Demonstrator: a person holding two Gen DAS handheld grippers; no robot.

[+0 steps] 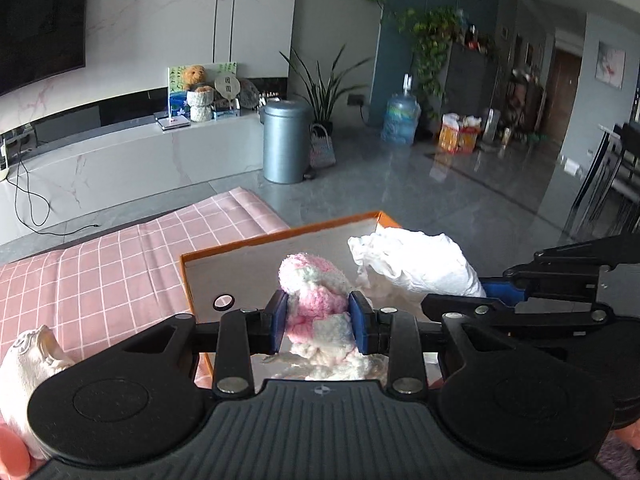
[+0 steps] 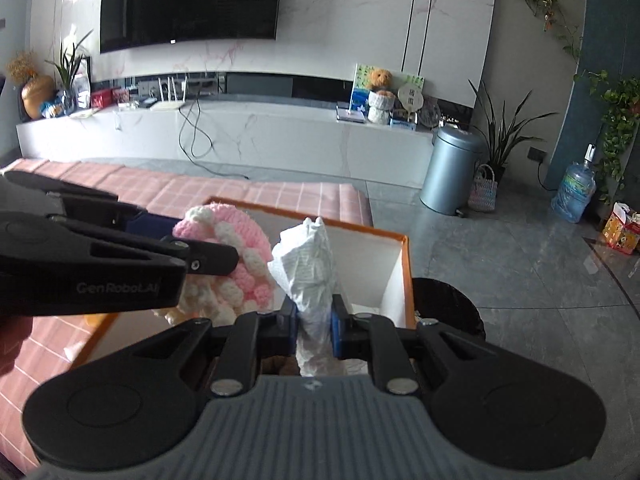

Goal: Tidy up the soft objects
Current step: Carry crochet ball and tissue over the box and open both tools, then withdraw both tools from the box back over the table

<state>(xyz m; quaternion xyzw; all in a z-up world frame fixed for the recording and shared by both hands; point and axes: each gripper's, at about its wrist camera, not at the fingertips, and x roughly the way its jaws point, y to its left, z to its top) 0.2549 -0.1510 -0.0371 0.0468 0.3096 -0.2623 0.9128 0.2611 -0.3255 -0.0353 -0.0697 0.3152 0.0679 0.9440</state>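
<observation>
My left gripper (image 1: pixel 319 322) is shut on a pink and white knitted piece (image 1: pixel 316 300), held over an orange-rimmed box (image 1: pixel 248 245) with a pale inside. To its right a white crumpled cloth (image 1: pixel 416 264) hangs in my right gripper (image 1: pixel 476 300), which reaches in from the right edge. In the right wrist view my right gripper (image 2: pixel 315 330) pinches that white cloth (image 2: pixel 308 264) above the box (image 2: pixel 408 272). The knitted piece (image 2: pixel 228 256) sits just to the left in my left gripper (image 2: pixel 224 258).
The box rests on a pink checked cover (image 1: pixel 100 276). A white soft item (image 1: pixel 28 364) lies at the lower left. A black round bin (image 2: pixel 448 304) stands by the box's right side. A grey pedal bin (image 2: pixel 452 168) and a long white cabinet (image 2: pixel 240 136) stand beyond.
</observation>
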